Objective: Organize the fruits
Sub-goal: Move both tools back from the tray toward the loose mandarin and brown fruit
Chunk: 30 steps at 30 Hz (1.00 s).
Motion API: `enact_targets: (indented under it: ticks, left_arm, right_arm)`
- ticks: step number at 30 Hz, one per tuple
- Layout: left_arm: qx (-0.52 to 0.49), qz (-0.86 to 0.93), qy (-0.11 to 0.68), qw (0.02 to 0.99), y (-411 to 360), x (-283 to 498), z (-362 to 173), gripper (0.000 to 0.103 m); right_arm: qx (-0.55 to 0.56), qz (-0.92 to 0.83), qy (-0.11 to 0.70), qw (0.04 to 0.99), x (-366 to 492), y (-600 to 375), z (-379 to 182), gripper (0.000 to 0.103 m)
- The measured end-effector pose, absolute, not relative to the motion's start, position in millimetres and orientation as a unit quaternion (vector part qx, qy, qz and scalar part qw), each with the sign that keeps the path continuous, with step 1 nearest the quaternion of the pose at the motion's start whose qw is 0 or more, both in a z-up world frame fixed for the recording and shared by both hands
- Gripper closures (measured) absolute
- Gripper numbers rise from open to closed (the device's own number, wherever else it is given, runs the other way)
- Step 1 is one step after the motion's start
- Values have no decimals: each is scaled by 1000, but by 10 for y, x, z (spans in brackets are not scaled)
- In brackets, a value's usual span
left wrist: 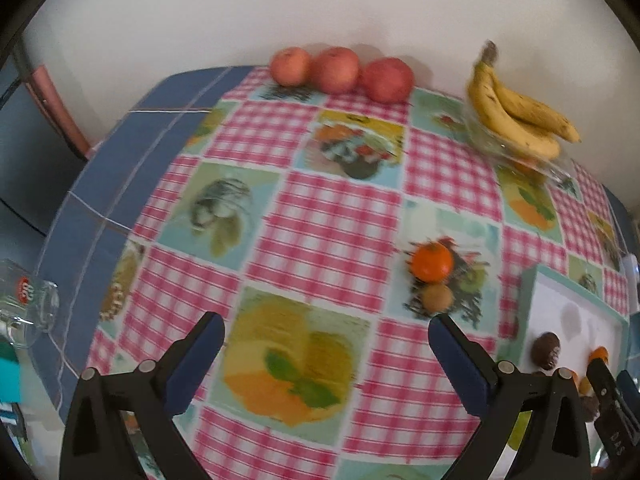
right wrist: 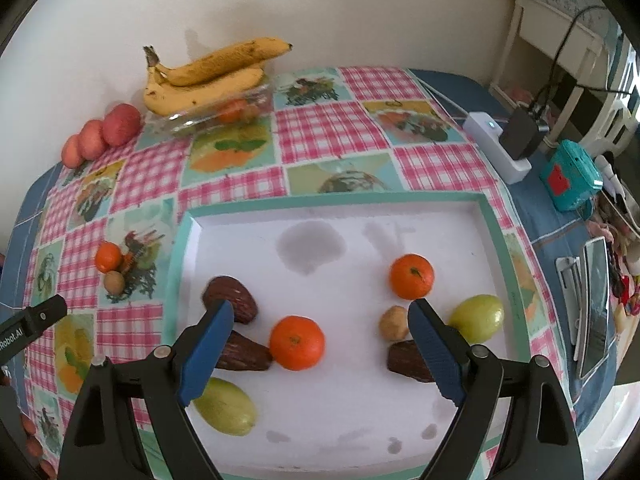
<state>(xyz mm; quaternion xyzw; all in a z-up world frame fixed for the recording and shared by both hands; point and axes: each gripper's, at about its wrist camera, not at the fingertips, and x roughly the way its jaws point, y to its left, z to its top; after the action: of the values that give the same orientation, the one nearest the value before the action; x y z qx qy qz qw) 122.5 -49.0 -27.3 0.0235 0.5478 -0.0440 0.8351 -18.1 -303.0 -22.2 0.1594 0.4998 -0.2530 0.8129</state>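
Note:
A white tray (right wrist: 452, 232) with a teal rim holds two tangerines (right wrist: 297, 343), two green fruits (right wrist: 477, 318), three dark brown fruits (right wrist: 231, 299) and a small brown kiwi-like fruit (right wrist: 393, 323). My right gripper (right wrist: 321, 314) is open and empty above the tray. On the cloth left of the tray lie a tangerine (left wrist: 433, 261) and a small brown fruit (left wrist: 437, 297). My left gripper (left wrist: 326, 326) is open and empty above the cloth, near these two. Three red apples (left wrist: 340, 71) sit by the wall. Bananas (left wrist: 516, 114) lie over a glass bowl (right wrist: 216, 118).
The table has a pink checked cloth (left wrist: 332, 216). A glass mug (left wrist: 30, 312) stands at the left table edge. At the right are a white power strip with a black adapter (right wrist: 502, 142), a teal box (right wrist: 570, 176) and a tablet-like device (right wrist: 594, 308).

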Motion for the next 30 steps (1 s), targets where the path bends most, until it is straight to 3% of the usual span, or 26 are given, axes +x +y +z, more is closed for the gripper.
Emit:
enact_targets:
  ticks: [15,30]
  left_arm:
    - [-38,24,524,851,392,1444,-143,0]
    - [-43,-7,545,837,230,1716,-642,0]
  right_arm:
    - [119,-165,492,846,247,-2293,-184,14]
    - [119,-105,511,845,678,-1783,-458,14]
